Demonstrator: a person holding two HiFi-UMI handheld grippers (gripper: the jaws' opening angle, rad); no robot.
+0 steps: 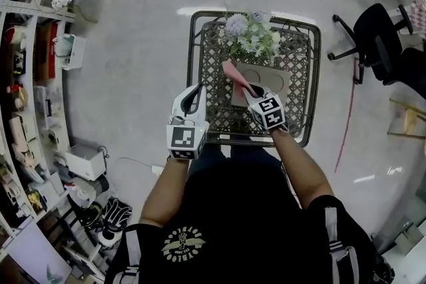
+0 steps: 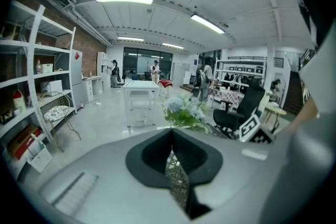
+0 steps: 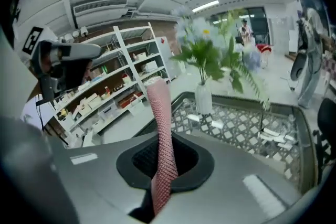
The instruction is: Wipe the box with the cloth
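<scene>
Right now, R tool (image 1: pixel 248 91) clamps cloth (image 1: pixel 233 74) over box (image 1: pixel 269 82) on table (image 1: pixel 197 43); L tool (image 1: pixel 197 87) closed, empty, alongside. Wiping prob. not begun, whole box left.

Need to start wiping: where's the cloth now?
In the head view, the pink cloth sits pinched in the right gripper, above the lattice table, beside the box.
</scene>
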